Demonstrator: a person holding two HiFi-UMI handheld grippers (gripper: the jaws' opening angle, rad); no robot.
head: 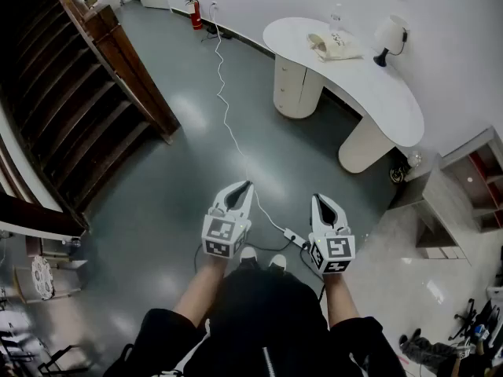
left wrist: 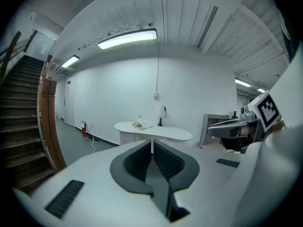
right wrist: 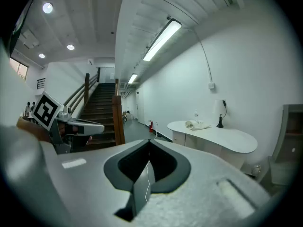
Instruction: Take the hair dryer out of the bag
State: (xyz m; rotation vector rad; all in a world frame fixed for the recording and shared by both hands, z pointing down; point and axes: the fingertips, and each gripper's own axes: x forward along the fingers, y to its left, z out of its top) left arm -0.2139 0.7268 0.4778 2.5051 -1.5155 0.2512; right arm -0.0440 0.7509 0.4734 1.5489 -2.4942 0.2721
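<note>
The left tongs (head: 247, 185) and right tongs (head: 317, 198) were closed and empty, near the person. The cream bag (head: 333, 45) lay on the far white counter (head: 393, 100), well apart from them; the hair dryer was hidden from view.

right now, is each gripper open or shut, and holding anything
left gripper: shut, holding nothing
right gripper: shut, holding nothing

Bright ceiling strip lights (left wrist: 127, 38), glare on floor (head: 187, 110), fisheye-warped edges
</note>
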